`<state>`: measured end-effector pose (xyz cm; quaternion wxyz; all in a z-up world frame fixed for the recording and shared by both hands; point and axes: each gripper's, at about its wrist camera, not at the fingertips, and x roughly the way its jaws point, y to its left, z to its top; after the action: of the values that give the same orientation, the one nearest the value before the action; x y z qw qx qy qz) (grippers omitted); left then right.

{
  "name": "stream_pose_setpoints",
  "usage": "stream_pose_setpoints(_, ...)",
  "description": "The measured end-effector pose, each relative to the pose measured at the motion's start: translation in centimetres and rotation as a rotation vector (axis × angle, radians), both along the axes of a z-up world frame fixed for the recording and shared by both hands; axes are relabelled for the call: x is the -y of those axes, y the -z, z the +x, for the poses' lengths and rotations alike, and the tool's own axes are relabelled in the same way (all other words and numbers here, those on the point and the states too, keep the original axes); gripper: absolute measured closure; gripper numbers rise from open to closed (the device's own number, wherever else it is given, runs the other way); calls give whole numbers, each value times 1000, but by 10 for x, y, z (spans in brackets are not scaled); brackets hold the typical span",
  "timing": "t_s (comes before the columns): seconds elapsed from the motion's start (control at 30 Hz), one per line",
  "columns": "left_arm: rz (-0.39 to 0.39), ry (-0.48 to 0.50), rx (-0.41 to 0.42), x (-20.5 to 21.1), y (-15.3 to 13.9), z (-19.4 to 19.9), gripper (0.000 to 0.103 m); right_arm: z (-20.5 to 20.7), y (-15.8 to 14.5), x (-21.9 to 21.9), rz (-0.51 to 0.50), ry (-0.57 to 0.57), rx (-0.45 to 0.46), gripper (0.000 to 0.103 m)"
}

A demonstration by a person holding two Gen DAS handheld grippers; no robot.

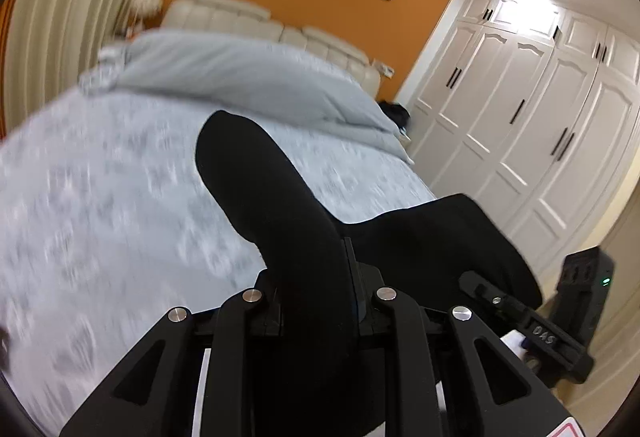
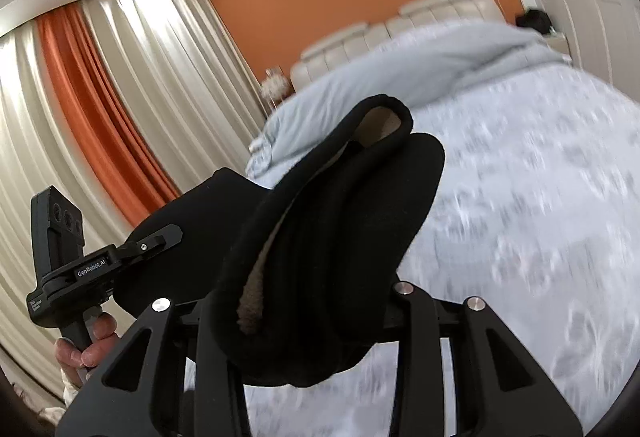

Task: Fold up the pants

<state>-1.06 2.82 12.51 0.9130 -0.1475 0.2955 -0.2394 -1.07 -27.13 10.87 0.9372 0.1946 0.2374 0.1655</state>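
While both tools carry the black fleece-lined pants (image 1: 272, 197) in the air above the pale grey patterned bedspread (image 1: 100, 197), the job, as I judge it, is to lay them out flat. The left gripper (image 1: 316, 297) is pressed together on a thick roll of the cloth, and the right gripper (image 2: 304, 309) likewise pinches a bunched edge whose tan lining (image 2: 252, 301) shows. To do this well, keep both pinches firm, draw the two tools apart until the cloth hangs taut, then lower it evenly, well short of the rumpled grey duvet (image 1: 248, 77) near the headboard.
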Motion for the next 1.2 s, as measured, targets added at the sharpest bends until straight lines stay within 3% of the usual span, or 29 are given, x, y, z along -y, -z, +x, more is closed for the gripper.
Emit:
stream_pose_setpoints(0.2,34,-48,135,9,1,81,85,93,13,17,43,-5,80,70)
stream_pose_setpoints(0.37,57,-64,160,13,33,158,84,170,52,41,113,5,91,69)
stream_pose_setpoints(0.53,77,-71,75,19,104,241,82,233,124,57,111,41,-41,67)
stream_pose_setpoints(0.6,109,-73,-2,23,142,268,80,261,177,64,88,63,-194,64)
stream_pose_setpoints(0.67,143,-71,-145,27,196,291,79,274,219,68,44,89,-345,58)
stream_pose_setpoints(0.7,162,-74,-208,27,217,297,77,270,228,73,44,103,-352,43)
stream_pose_setpoints(0.73,155,-85,-237,23,233,295,73,262,231,79,66,116,-320,41)
stream_pose_setpoints(0.8,126,-129,-181,10,230,277,65,243,216,91,29,213,-254,29)
stream_pose_setpoints(0.83,128,-161,-155,3,219,267,65,235,205,95,-5,269,-219,28)
stream_pose_setpoints(0.87,129,-189,-132,-1,209,261,62,230,188,95,-20,271,-160,31)
stream_pose_setpoints(0.9,129,-223,-81,-5,192,252,57,231,177,93,-14,233,-138,51)
stream_pose_setpoints(1.0,173,-241,-13,6,158,249,51,250,152,63,-48,112,-118,73)
stream_pose_setpoints(1.1,199,-219,-23,30,151,269,41,287,163,32,-145,40,-193,75)
stream_pose_setpoints(1.2,303,-225,-139,55,187,308,40,329,214,48,-275,142,-322,83)
